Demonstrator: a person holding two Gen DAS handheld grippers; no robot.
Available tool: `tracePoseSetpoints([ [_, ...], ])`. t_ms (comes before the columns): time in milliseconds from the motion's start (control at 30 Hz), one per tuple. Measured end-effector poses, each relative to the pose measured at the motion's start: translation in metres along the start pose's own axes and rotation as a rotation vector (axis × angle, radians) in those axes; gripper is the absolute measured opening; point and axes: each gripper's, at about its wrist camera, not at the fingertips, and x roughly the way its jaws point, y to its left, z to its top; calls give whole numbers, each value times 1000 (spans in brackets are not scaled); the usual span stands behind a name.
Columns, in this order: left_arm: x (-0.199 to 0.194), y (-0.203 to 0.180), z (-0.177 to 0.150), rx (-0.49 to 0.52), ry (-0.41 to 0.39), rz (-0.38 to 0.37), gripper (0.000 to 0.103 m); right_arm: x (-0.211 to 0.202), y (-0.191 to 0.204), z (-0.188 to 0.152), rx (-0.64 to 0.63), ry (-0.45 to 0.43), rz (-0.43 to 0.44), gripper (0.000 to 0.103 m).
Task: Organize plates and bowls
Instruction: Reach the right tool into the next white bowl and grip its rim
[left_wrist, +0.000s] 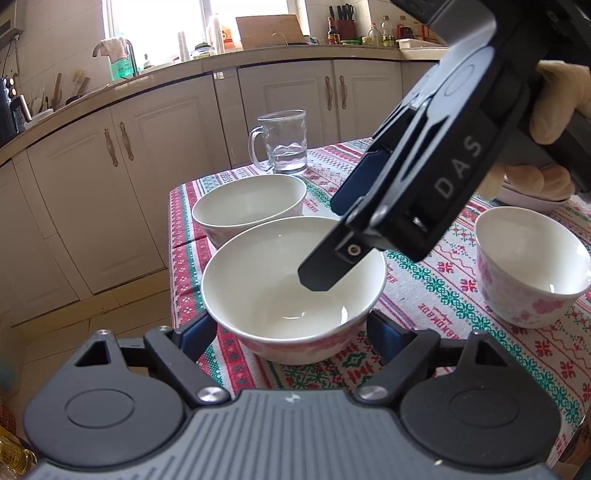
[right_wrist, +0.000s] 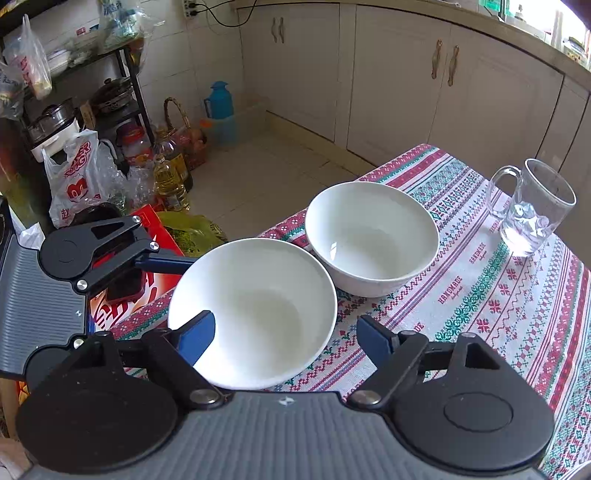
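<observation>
A white bowl with a pink pattern (left_wrist: 280, 295) sits at the near corner of the table. My left gripper (left_wrist: 291, 332) has a blue pad against each side of it and is shut on it. In the right wrist view the same bowl (right_wrist: 258, 306) looks tilted, with a left gripper finger (right_wrist: 162, 263) at its rim. My right gripper (right_wrist: 286, 339) straddles the bowl's wall, one finger (right_wrist: 195, 338) inside and the other outside, clear of the wall, so it is open. A second white bowl (right_wrist: 373, 240) stands just behind, touching or nearly touching the first.
A glass mug (left_wrist: 282, 144) with a little water stands behind the bowls. A small floral bowl (left_wrist: 532, 266) and a plate (left_wrist: 532, 201) lie to the right on the patterned tablecloth (left_wrist: 424, 295). The table edge (right_wrist: 140, 321) is close; bags and bottles (right_wrist: 170, 181) crowd the floor beyond.
</observation>
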Motion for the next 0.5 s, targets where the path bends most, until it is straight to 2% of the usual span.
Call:
tracePoseSetpoints([
  [500, 0, 10, 1, -31, 4, -48, 88, 18, -14, 11, 56, 34, 54, 71],
])
